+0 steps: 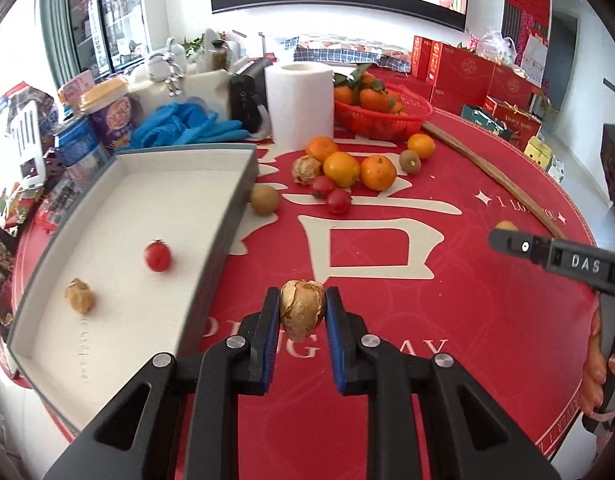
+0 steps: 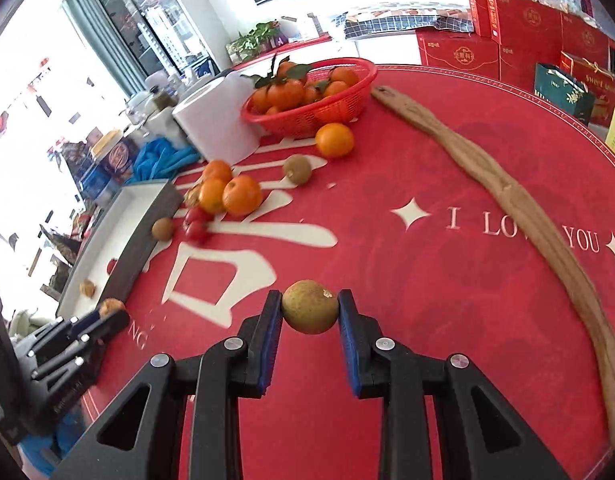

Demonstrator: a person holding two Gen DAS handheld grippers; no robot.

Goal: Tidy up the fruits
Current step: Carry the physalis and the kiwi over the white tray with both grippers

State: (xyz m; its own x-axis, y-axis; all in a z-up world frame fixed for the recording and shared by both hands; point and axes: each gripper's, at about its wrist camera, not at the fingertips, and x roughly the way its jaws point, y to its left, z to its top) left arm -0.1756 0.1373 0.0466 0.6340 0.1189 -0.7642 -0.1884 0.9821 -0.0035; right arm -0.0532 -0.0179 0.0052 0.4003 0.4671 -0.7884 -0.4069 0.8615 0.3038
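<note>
Surface (image 1: 447, 320): round, red printed cloth with cream characters. Grey-walled white tray (image 1: 235, 208) sits far left on it, holding one cherry tomato (image 1: 157, 256) and one papery husked fruit (image 1: 80, 295). Red mesh basket (image 2: 347, 96) of tangerines at far side, white paper roll (image 1: 299, 104) beside it. Loose oranges (image 1: 341, 168) between tray and basket. Left hand-held gripper (image 1: 302, 314) pinches a dry husked fruit (image 1: 302, 312) right of tray. Right hand-held gripper (image 2: 310, 308) pinches a round brown-green kiwi (image 2: 310, 306) above the cloth.
</note>
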